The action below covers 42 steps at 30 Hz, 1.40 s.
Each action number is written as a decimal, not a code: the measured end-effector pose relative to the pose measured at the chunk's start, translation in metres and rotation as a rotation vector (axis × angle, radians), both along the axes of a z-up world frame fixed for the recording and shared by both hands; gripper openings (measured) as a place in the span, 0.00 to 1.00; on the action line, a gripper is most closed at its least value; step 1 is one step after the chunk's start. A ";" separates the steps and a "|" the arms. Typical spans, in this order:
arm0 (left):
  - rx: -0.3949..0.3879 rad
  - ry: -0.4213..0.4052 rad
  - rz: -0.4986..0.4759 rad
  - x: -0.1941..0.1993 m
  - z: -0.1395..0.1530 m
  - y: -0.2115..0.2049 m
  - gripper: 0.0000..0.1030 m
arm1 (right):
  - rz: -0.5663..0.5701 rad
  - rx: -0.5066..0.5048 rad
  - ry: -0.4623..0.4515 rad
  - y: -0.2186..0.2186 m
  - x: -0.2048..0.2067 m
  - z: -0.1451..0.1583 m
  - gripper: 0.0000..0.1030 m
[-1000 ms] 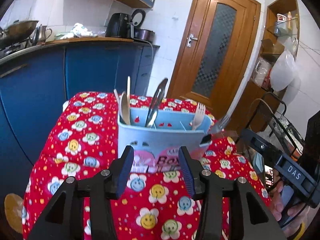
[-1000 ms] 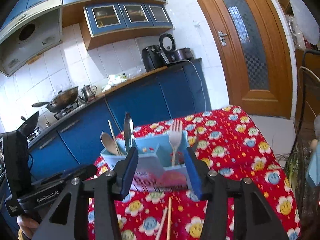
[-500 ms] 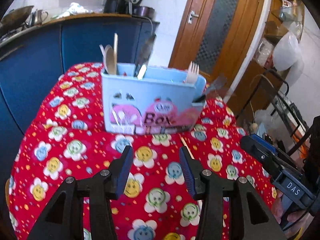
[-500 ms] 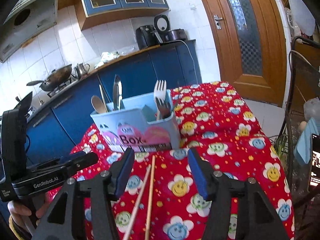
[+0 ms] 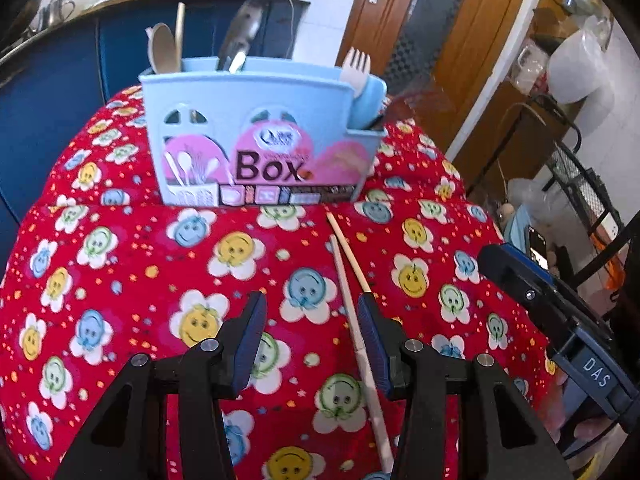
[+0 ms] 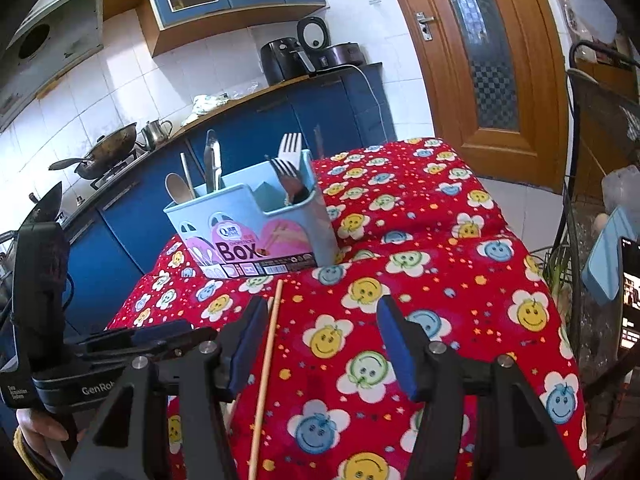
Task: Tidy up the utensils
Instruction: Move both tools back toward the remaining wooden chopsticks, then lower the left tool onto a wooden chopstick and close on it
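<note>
A light blue utensil box (image 5: 256, 136) marked "Box" stands on the red flowered tablecloth (image 5: 120, 280). It holds a wooden spoon (image 5: 163, 46), metal tongs (image 5: 240, 36) and a white fork (image 5: 356, 66). Two wooden chopsticks (image 5: 352, 300) lie on the cloth in front of the box. My left gripper (image 5: 312, 336) is open and empty above the cloth, its right finger beside the chopsticks. My right gripper (image 6: 320, 340) is open and empty; the box (image 6: 256, 224) is ahead and a chopstick (image 6: 266, 360) lies next to its left finger.
Blue kitchen cabinets (image 6: 248, 120) with a wok (image 6: 108, 148), kettle and appliances stand behind the table. A wooden door (image 6: 480, 60) is at the right. A black wire rack (image 5: 580, 184) and bags stand past the table's right edge.
Both grippers have drawn back from the box and tilted down. The box now looks farther off and the chopsticks have come into view between and beside the fingers.
</note>
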<state>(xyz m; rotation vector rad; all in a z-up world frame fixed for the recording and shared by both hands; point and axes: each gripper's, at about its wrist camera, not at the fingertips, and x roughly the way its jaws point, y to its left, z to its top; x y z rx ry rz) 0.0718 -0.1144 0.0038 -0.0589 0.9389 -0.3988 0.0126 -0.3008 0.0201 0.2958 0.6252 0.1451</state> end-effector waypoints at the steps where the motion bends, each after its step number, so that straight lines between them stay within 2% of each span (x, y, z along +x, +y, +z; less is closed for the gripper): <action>1: 0.005 0.004 -0.003 0.000 -0.002 -0.003 0.47 | -0.003 0.005 0.001 -0.003 -0.001 -0.001 0.58; 14: 0.107 0.033 -0.014 0.003 -0.015 -0.028 0.47 | -0.008 0.057 0.004 -0.018 -0.006 -0.010 0.59; 19: 0.129 0.058 -0.023 0.006 -0.021 -0.034 0.36 | -0.008 0.065 0.007 -0.021 -0.006 -0.012 0.59; 22: 0.144 0.060 -0.042 0.010 -0.021 -0.038 0.22 | -0.006 0.069 0.011 -0.021 -0.006 -0.013 0.59; 23: 0.140 0.068 -0.050 0.011 -0.021 -0.038 0.17 | -0.006 0.069 0.012 -0.021 -0.006 -0.013 0.59; 27: 0.126 0.084 -0.059 0.015 -0.021 -0.037 0.07 | -0.003 0.065 0.017 -0.020 -0.005 -0.013 0.59; 35: 0.017 0.104 -0.026 0.015 -0.020 -0.012 0.05 | 0.017 0.053 0.041 -0.012 -0.002 -0.015 0.59; 42: -0.030 0.057 0.039 0.009 -0.008 0.023 0.05 | 0.057 0.029 0.078 0.005 0.006 -0.014 0.59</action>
